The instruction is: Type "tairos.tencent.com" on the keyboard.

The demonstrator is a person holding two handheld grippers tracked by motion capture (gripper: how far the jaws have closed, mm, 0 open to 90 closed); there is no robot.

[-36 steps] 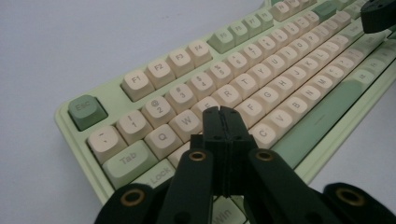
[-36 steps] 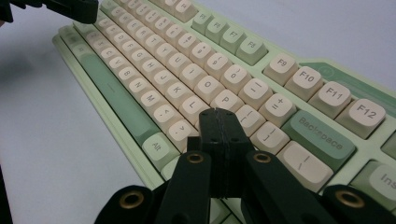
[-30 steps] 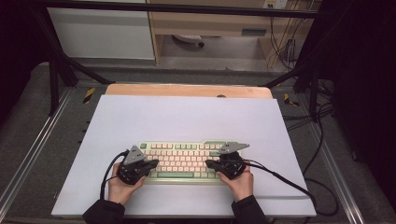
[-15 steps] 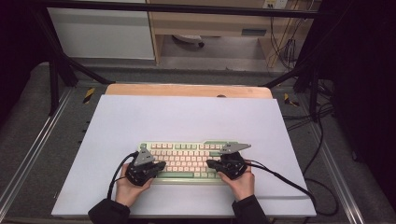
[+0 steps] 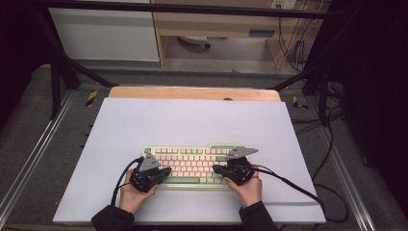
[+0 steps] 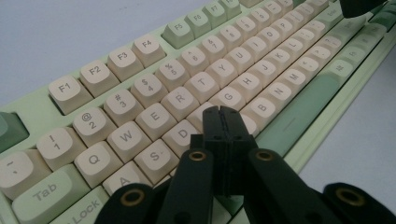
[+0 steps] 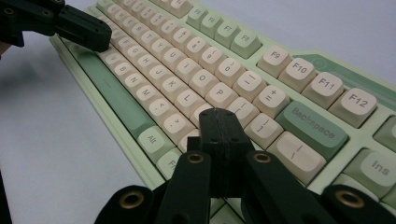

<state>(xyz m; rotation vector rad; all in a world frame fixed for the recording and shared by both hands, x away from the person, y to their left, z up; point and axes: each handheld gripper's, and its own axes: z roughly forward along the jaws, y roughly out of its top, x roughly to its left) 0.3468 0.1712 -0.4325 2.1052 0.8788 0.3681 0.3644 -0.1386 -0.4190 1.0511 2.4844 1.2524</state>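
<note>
A pale green keyboard [image 5: 192, 159] with cream keys lies near the front of the white table surface [image 5: 192, 120]. A hand at each end holds a gripper over it. My left gripper [image 5: 167, 171] is shut with nothing between its jaws. In the left gripper view its closed tip [image 6: 221, 113] hovers just above the keyboard [image 6: 140, 93], between the D and G keys. My right gripper [image 5: 215, 169] is shut and empty too. In the right gripper view its tip [image 7: 218, 114] hangs over the keyboard [image 7: 187, 70], near the keys right of L. The left gripper [image 7: 95, 37] points in from the far end.
A wooden strip [image 5: 192, 93] borders the table's back edge. Black cables [image 5: 288, 183] trail from the right gripper over the table's right front corner. Metal frame rails [image 5: 29, 159] run along both sides, and cabinets [image 5: 106, 33] stand behind.
The left gripper has shifted a little to the right, further over the keyboard's left keys. The right gripper and the keyboard have stayed put.
</note>
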